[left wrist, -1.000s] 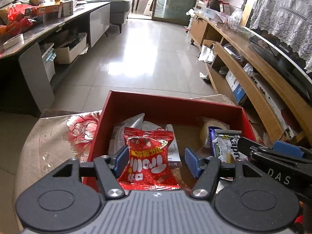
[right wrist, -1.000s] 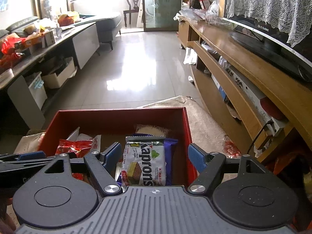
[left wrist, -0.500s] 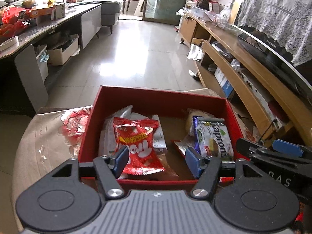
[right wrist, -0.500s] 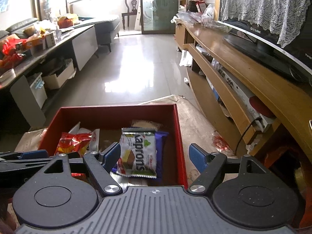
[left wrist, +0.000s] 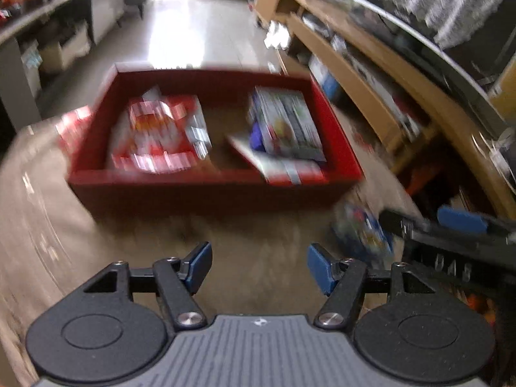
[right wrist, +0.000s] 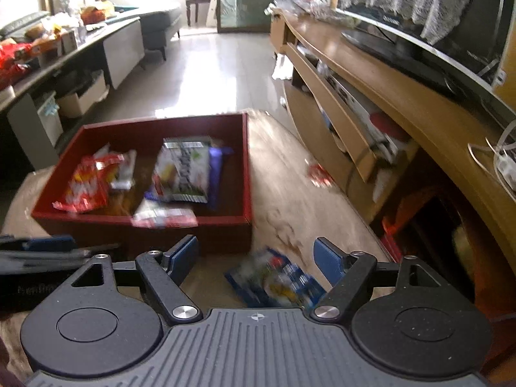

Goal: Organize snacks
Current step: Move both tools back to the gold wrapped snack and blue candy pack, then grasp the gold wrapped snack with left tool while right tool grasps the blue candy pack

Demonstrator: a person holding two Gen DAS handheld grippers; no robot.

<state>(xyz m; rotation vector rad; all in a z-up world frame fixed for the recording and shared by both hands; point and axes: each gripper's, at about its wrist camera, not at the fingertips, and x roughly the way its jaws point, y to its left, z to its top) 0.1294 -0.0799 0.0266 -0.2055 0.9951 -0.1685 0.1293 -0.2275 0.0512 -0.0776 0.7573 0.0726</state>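
Observation:
A red box point(left wrist: 209, 190) stands on the cloth-covered table and holds a red snack packet point(left wrist: 154, 138), a green-and-white wafer packet point(left wrist: 287, 125) and other wrappers. My left gripper point(left wrist: 259, 264) is open and empty over the cloth, on the near side of the box. A blue snack packet point(right wrist: 274, 280) lies on the cloth just right of the box's near corner. My right gripper point(right wrist: 256, 258) hovers open above it, the packet low between its fingers and untouched. The red box point(right wrist: 145, 225) shows ahead-left in the right wrist view. The picture is motion-blurred.
A beige patterned cloth point(left wrist: 48, 225) covers the table. A small red wrapper point(right wrist: 317, 172) lies on the cloth's right side. A long wooden TV cabinet point(right wrist: 387, 96) runs along the right, close to the table. A counter with clutter point(right wrist: 96, 42) lines the left.
Both grippers have drawn back out of the box toward the near side. The red packet and the wafer packet stay lying in the box. The blue packet has come into view.

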